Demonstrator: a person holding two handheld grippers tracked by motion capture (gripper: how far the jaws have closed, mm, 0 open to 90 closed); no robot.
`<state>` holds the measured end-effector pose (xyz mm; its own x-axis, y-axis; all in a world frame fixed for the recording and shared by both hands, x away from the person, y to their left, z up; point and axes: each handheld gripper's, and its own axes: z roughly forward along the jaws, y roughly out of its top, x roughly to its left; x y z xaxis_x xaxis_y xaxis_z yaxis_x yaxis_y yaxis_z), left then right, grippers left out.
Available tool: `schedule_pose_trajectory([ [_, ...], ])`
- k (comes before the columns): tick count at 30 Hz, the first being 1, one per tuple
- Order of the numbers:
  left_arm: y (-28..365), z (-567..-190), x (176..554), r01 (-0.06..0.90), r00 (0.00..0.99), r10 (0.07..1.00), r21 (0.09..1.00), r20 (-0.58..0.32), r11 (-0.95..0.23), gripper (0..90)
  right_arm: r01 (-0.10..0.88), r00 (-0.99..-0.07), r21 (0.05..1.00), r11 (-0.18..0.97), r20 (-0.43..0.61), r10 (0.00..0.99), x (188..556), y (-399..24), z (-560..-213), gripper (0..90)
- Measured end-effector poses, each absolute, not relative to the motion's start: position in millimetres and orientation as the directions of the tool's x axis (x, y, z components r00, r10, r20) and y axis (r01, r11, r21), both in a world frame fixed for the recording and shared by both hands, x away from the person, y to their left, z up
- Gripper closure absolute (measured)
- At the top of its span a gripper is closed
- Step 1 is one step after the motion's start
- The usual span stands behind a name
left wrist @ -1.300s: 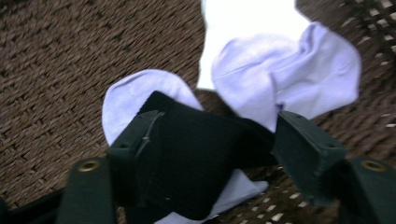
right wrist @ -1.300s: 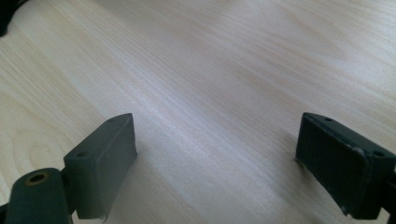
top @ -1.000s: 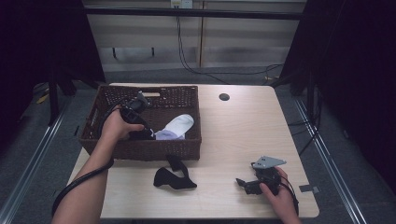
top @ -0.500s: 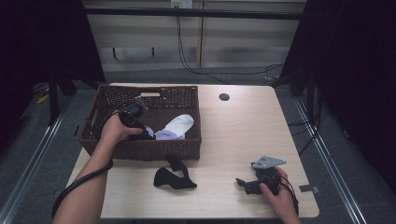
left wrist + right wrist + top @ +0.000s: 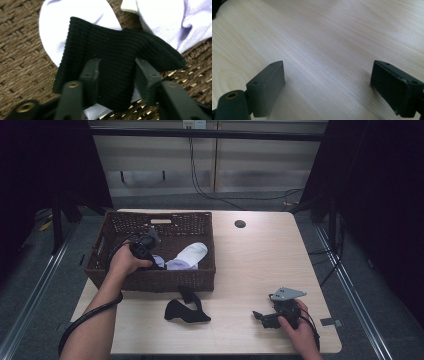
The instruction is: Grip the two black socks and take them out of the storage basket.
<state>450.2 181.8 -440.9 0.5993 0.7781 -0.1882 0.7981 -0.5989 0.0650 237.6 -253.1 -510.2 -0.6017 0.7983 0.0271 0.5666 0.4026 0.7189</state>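
A dark wicker basket stands at the table's left. Inside it lie white socks, and my left gripper reaches down among them. In the left gripper view a ribbed black sock bulges between the two jaws and spreads past both of them. It rests on a white sock, with a pale lilac sock beside it. My left gripper is shut on this black sock. Another black sock lies on the table just before the basket. My right gripper rests open on bare wood at the front right.
The light wooden table has a round cable hole near its far edge. Dark curtains hang at both sides, and cables drop behind the table. A cable trails from the left forearm off the front left edge.
My left hand has drawn slightly toward the basket's near wall, with the gripper lower among the socks. The right gripper and the black sock on the table have stayed put.
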Motion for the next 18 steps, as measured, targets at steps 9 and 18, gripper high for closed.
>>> schedule_pose_trajectory([
  [9,179.6,-441.8,449.7,0.792,0.603,0.771,0.042,-0.203,-0.609,79.7,0.566,-0.603,0.718,0.405,0.026,0.797,237.6,-253.3,-510.2,11.5],
  [18,179.5,-429.3,450.6,0.797,0.600,0.778,0.050,-0.185,-0.602,80.7,0.566,-0.602,0.719,0.403,0.026,0.798,237.6,-253.1,-510.2,11.5],
])
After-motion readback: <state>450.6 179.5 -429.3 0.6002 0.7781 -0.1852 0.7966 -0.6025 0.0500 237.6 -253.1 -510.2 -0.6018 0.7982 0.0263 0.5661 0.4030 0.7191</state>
